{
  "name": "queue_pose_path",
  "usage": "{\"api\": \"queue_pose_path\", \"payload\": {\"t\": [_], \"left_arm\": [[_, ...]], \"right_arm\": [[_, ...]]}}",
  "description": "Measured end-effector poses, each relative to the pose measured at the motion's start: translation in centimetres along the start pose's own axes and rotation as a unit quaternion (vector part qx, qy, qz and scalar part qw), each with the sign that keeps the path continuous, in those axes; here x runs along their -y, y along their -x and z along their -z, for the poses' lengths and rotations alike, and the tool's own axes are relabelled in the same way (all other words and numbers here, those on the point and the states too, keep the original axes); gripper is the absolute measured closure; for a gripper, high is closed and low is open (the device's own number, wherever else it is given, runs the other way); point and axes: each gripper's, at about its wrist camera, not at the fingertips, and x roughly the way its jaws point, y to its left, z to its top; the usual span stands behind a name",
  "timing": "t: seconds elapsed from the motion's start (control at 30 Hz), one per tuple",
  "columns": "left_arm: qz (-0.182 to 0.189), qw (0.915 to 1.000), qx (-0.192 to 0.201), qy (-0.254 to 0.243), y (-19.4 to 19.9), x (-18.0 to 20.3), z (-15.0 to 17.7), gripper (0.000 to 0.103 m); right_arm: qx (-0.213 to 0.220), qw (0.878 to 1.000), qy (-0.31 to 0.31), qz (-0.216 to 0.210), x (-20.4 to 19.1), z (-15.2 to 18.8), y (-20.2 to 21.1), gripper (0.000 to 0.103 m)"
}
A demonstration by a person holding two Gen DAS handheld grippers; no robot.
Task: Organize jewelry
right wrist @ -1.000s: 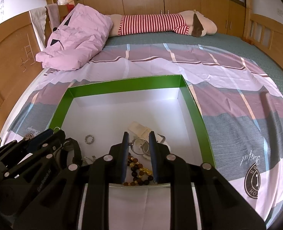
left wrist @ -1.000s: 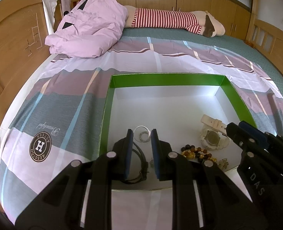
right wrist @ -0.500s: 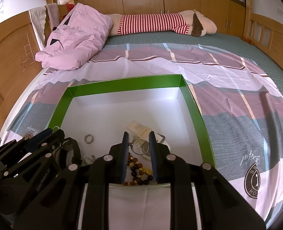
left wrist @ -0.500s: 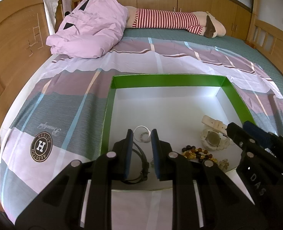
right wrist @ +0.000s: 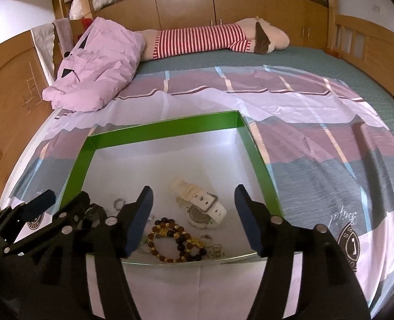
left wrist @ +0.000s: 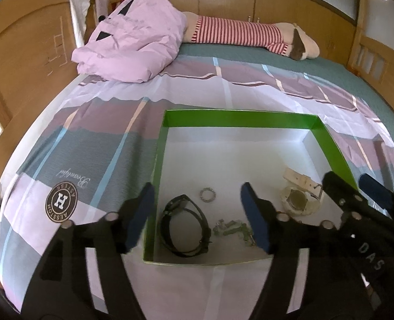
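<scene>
A green box (left wrist: 239, 118) (right wrist: 165, 128) with a white floor lies on the bed. On its floor lie a black watch (left wrist: 186, 226), a small silver ring (left wrist: 207, 195) (right wrist: 118, 203), a silver chain (left wrist: 231, 228), a white watch (left wrist: 299, 200) (right wrist: 205, 208) and a brown bead bracelet (right wrist: 175, 240). My left gripper (left wrist: 197, 194) hovers over the box's near left part, its jaws opening, nothing pressed between them. My right gripper (right wrist: 191, 194) hovers over the near right part above the beads and white watch, jaws opening too and holding nothing.
The box rests on a striped pink, purple and grey sheet (left wrist: 95, 144) (right wrist: 317, 138). A pink quilt (left wrist: 135, 45) (right wrist: 95, 64) and a long striped plush toy (left wrist: 239, 33) (right wrist: 210, 40) lie at the far end. Wooden bed boards (left wrist: 23, 53) stand to the left.
Both grippers' jaws have swung from nearly shut to wide apart. Neither hand has shifted, and the jewelry lies where it was.
</scene>
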Motion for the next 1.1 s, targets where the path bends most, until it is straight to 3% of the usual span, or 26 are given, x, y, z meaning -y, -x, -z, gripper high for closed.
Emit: {"api": "queue_pose_path", "payload": {"t": [0.13,0.27,0.53,0.7,1.1], "left_arm": [[-0.009,0.9998,0.001,0.020,0.2,-0.8,-0.3,0.012],[-0.030,0.9995,0.005,0.012,0.7,-0.7,-0.5,0.007],[-0.015,0.9999,-0.005,0.005,3.6,-0.3,0.5,0.002],[0.000,0.9998,0.018,-0.003,5.9,0.3,1.1,0.002],[-0.005,0.9995,0.025,-0.018,6.3,1.5,1.3,0.002]], "right_arm": [[0.009,1.000,-0.013,0.006,0.6,-0.2,0.3,0.023],[0.030,0.999,-0.030,0.020,1.2,-0.4,1.2,0.002],[0.044,0.997,0.001,0.057,1.5,-0.6,2.8,0.001],[0.047,0.998,0.003,0.051,2.4,-0.4,4.4,0.001],[0.048,0.997,0.020,0.057,2.7,0.1,5.3,0.001]]}}
